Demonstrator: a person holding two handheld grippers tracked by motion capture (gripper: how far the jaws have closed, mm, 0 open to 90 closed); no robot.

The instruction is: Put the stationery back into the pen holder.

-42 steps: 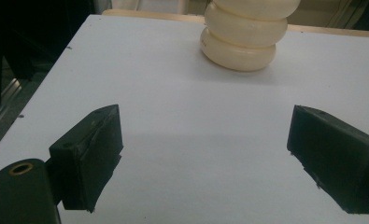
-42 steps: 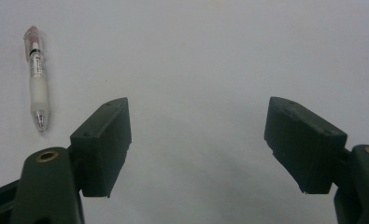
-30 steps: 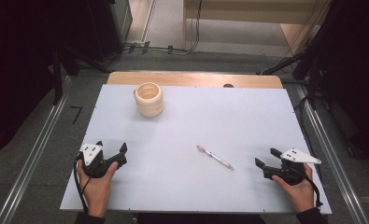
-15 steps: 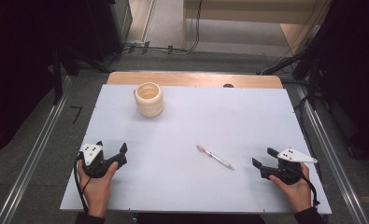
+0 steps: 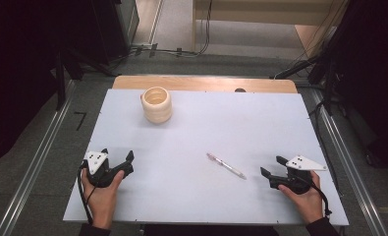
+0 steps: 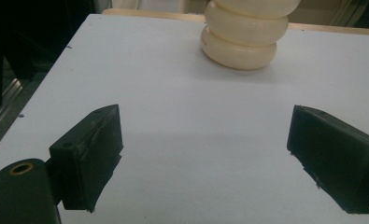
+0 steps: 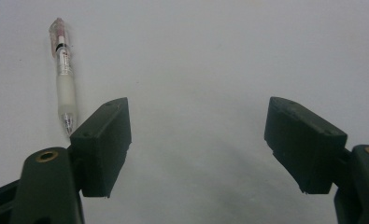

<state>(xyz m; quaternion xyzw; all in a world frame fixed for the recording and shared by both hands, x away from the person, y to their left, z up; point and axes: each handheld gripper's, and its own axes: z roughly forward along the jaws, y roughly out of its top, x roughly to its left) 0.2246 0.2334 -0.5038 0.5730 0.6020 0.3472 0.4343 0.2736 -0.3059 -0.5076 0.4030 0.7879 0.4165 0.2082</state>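
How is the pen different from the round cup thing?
The pen is thin and clear and lies flat near the right tongs; the ribbed cream cup is fat and stands upright at the far side. The pen is the smaller. Both rest on the white table, untouched.

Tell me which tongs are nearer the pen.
Right. The right tongs sit just right of the pen, open and apart from it. The left tongs rest far off at the table's left side.

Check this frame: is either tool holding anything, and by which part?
Nothing is held. The left tool and right tool both have their jaws open over bare table; the pen lies apart from both, ahead of the right tool.
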